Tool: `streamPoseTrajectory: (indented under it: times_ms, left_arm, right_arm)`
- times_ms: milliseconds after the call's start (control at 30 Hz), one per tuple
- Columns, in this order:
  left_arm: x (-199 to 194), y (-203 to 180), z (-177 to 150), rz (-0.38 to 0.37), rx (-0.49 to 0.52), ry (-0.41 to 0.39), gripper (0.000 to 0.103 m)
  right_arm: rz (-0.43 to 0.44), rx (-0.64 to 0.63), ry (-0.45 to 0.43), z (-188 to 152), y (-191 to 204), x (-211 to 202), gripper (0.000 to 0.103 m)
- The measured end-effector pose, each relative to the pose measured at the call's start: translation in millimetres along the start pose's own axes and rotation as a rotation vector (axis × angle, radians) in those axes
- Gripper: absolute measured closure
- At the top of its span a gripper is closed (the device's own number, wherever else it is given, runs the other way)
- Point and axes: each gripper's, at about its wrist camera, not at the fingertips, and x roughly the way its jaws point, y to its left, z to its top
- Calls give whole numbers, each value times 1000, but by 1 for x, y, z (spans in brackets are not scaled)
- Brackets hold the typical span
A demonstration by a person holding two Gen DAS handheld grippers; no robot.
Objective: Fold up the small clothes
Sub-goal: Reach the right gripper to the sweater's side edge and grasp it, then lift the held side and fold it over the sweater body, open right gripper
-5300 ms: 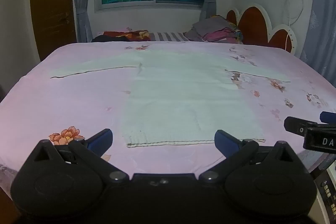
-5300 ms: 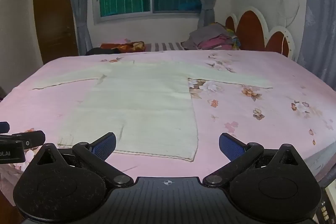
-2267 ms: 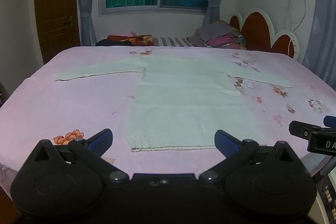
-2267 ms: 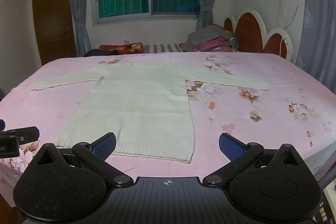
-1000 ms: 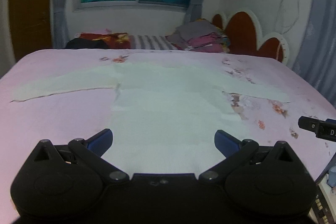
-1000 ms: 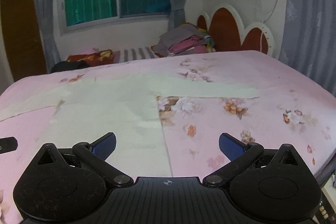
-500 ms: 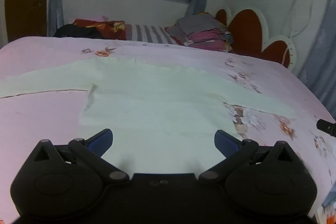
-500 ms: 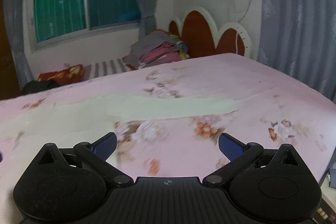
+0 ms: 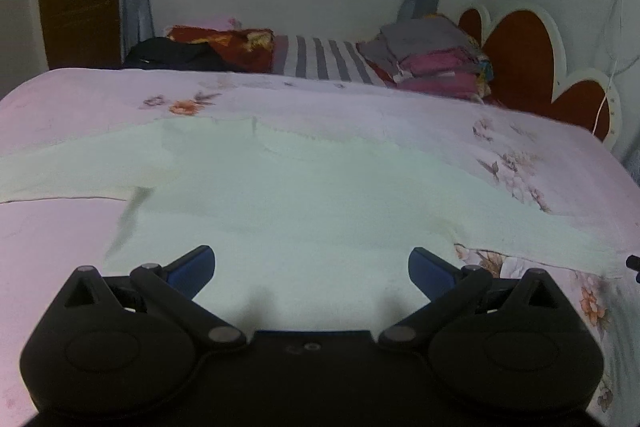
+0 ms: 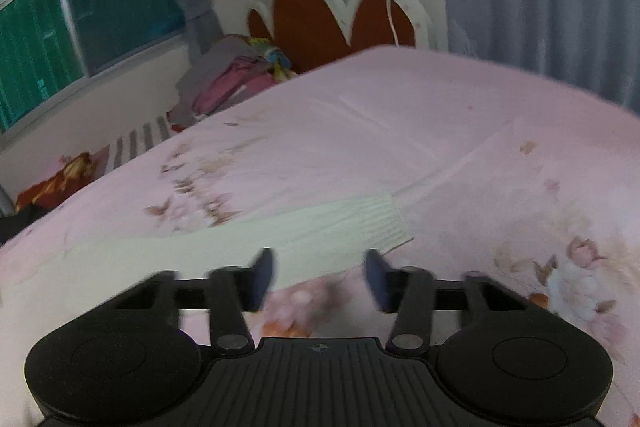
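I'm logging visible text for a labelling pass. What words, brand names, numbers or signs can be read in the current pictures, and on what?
No readable text in either current view.
Right gripper: a small round crosshair emblem on its black ribbed body, a symbol, not lettering.
Left gripper: only tiny round marks on its black body, no characters.
Pale cream knitted sweater, pink floral bedsheet: no label or print showing.

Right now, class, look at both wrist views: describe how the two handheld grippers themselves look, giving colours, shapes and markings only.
The left gripper and the right gripper are both matte black, with two rounded lobes, jointed link arms on grey pivot pins, and blue fingertips. The right body is ribbed and carries a small crosshair mark. No sleeves or cables show.
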Motion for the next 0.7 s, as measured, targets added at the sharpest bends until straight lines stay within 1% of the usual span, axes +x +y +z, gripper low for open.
streamPoseTrajectory:
  times_ms: [133, 233, 333, 400, 467, 533, 567, 600, 633, 700]
  left_arm:
    - [18, -17, 2, 26, 16, 30, 0]
    - [24, -26, 4, 44, 26, 41, 0]
    - [29, -33, 5, 54, 43, 53, 0]
    - [30, -35, 6, 60, 45, 61, 0]
    - [31, -37, 7, 63, 42, 62, 0]
    - [30, -39, 8, 67, 36, 62, 0]
    - [29, -38, 10, 65, 19, 65, 0]
    - [28, -36, 11, 63, -2, 69, 0]
    - [26, -35, 11, 64, -15, 69, 0]
    - [22, -32, 13, 75, -9, 58, 0]
  right_arm:
    - [-9, 87, 51, 9, -29, 37, 62]
    - [-14, 142, 94, 8, -48, 57, 62]
    - [-6, 205, 121, 5, -67, 69, 62]
    - [14, 234, 112, 4, -74, 71, 63]
    - [30, 257, 106, 7, -80, 73, 67]
    - [45, 278, 106, 7, -84, 73, 78]
    - [49, 282, 106, 7, -87, 73, 81]
    - [52, 281, 108, 7, -89, 73, 88]
    - [56, 278, 110, 7, -90, 75, 93]
    - [60, 255, 117, 10, -90, 78, 100]
